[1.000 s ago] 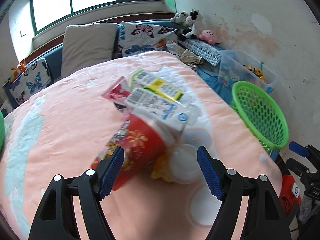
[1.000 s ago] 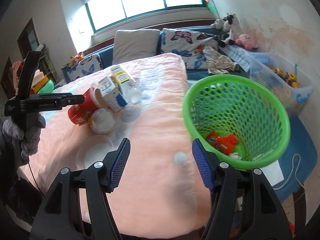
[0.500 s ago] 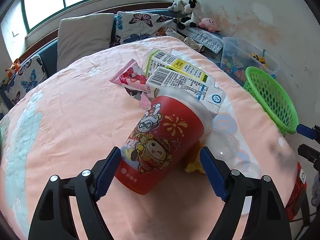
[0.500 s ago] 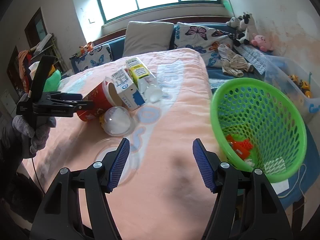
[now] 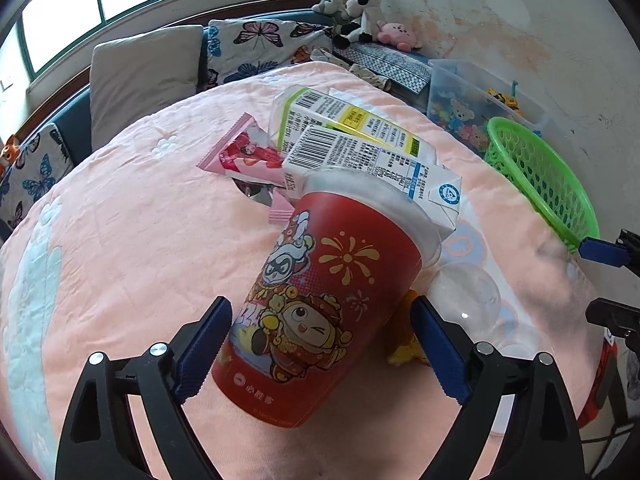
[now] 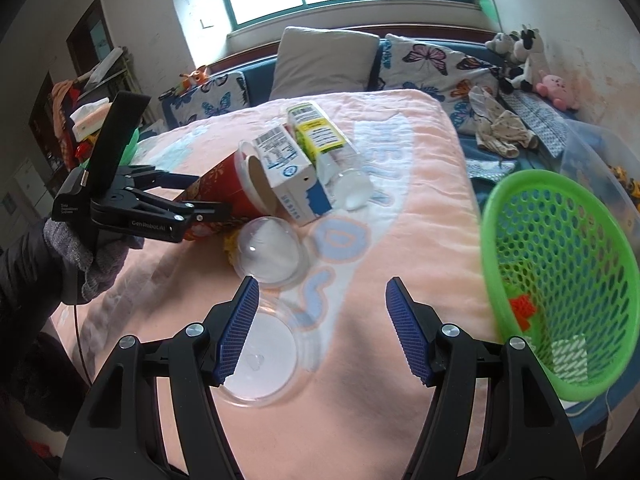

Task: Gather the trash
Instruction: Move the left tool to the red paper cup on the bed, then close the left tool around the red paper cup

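Note:
A red paper cup [image 5: 320, 304] with a cartoon print lies on its side on the pink blanket [image 5: 120, 240]. My left gripper [image 5: 320, 352] is open, its blue pads on either side of the cup's base, not closed on it. Two milk cartons [image 5: 360, 156] and a pink wrapper [image 5: 244, 156] lie behind the cup. A clear dome lid [image 6: 272, 254] and a flat clear lid [image 6: 264, 364] lie near my right gripper [image 6: 320, 332], which is open and empty above the blanket. The green mesh basket [image 6: 560, 272] holds some trash at the right.
Pillows [image 5: 144, 76] and plush toys [image 5: 360, 8] line the far side of the bed. A clear toy bin [image 5: 472, 104] stands behind the basket by the wall. The left gripper and gloved hand [image 6: 92, 240] show at the left in the right wrist view.
My left gripper has moved forward around the red cup, which now sits between its pads. My right gripper has swung left, away from the basket and over the clear lids.

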A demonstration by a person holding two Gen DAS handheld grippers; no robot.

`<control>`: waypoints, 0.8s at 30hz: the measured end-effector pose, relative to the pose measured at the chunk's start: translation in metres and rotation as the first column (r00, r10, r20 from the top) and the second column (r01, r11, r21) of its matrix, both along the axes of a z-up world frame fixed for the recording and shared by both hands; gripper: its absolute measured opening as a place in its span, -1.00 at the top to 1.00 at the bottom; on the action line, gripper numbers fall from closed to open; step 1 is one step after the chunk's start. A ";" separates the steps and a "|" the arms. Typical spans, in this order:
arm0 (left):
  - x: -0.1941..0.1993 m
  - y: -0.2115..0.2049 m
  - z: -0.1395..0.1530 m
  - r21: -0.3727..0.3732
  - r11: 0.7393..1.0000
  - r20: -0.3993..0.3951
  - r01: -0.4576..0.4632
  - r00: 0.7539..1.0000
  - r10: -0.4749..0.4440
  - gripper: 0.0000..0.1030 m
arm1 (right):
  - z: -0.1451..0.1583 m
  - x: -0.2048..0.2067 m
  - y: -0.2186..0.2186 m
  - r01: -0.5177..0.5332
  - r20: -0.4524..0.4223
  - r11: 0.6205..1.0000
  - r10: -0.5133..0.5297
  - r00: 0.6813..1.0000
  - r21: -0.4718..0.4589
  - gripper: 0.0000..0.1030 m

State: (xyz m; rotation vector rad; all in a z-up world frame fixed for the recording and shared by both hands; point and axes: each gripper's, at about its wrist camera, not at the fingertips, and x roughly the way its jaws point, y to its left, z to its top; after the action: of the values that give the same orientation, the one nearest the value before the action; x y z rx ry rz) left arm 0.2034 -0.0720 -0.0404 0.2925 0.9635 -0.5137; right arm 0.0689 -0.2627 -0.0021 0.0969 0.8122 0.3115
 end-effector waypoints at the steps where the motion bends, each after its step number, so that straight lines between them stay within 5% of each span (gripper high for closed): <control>1: 0.000 -0.001 -0.002 0.006 1.000 0.000 0.003 1.000 -0.003 -0.70 | -0.001 0.002 0.002 -0.004 -0.003 1.000 0.004 1.000 -0.002 -0.29; 15: 0.000 0.016 -0.013 -0.065 0.998 0.027 0.002 1.000 0.000 -0.66 | -0.014 0.021 0.021 -0.049 -0.031 0.999 0.049 0.998 -0.003 -0.29; 24: -0.012 0.026 -0.006 -0.097 0.995 0.046 -0.019 0.999 0.023 -0.37 | -0.016 0.025 0.026 -0.052 -0.035 0.999 0.052 0.998 0.000 -0.29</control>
State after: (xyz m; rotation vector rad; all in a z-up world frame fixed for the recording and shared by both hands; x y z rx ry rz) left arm 0.1917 -0.0457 -0.0463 0.2062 0.8918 -0.5306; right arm 0.0942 -0.2371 -0.0186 0.0809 0.8507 0.3595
